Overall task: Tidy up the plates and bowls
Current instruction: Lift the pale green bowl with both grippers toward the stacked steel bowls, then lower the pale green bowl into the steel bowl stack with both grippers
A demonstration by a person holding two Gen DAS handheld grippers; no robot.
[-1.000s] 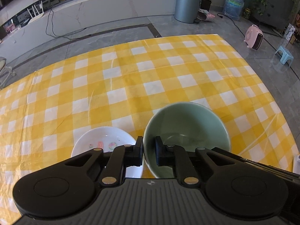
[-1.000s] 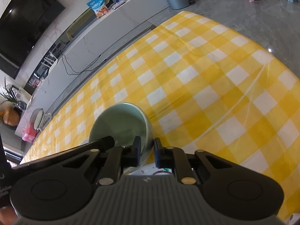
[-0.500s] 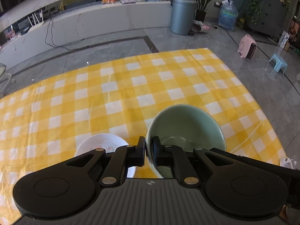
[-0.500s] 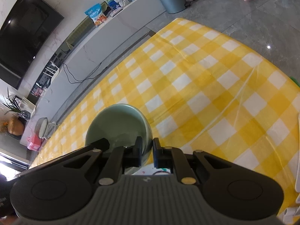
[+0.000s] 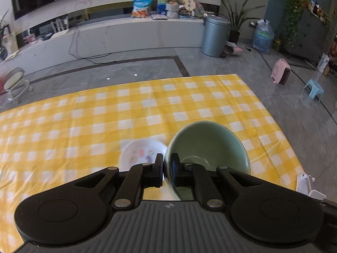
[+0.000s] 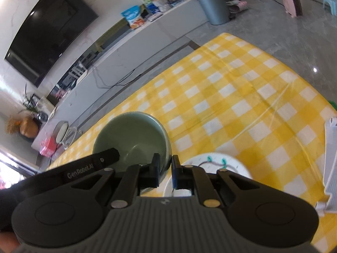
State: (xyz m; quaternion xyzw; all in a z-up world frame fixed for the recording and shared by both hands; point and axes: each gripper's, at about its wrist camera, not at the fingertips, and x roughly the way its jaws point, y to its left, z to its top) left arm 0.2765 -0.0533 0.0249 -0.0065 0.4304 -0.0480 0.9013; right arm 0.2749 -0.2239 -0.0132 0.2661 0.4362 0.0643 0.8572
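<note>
Green bowl [image 5: 207, 145] is hanging between both hand-held grippers pinching opposite rim edges, so uneven lifting could be tipping it loose.

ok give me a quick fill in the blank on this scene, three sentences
1. Both grippers are shut on the rim of the ____ bowl.
2. The left gripper and right gripper pinch ____ sides of that rim.
3. The tablecloth is checked white and ____.

Missing words: green; opposite; yellow
</note>
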